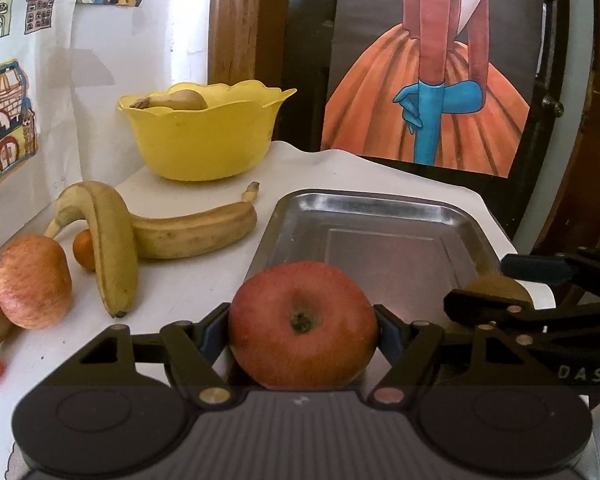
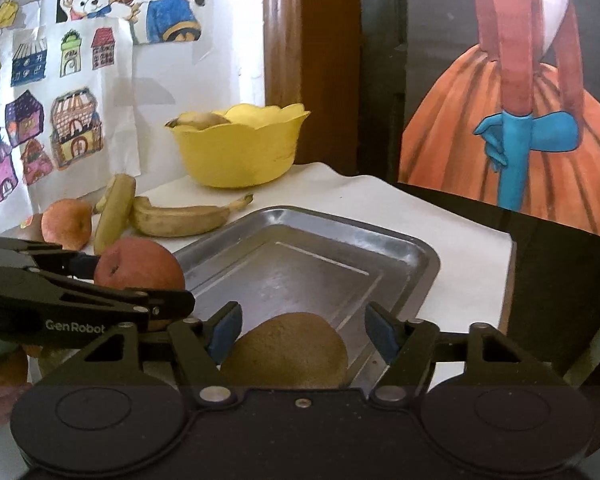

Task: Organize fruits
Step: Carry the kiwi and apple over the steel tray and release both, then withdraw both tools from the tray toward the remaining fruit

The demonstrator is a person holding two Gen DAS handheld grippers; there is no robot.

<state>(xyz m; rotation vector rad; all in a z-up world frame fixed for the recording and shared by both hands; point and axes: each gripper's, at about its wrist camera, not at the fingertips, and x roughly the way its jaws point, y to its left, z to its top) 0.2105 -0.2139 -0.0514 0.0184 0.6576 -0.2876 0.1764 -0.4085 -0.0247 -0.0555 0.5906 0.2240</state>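
Left gripper [image 1: 303, 326], lower centre of its view: jaws wide, both pads pressed against a red apple [image 1: 302, 324] at the near edge of the metal tray [image 1: 380, 216]. Right gripper [image 2: 302, 330], lower centre of its view: jaws spread, pads clear of the kiwi [image 2: 286, 350] lying between them on the tray's near rim. Upper left: yellow bowl [image 1: 204, 136]; below it, two bananas [image 1: 192, 232] on the white tabletop [image 1: 340, 168].
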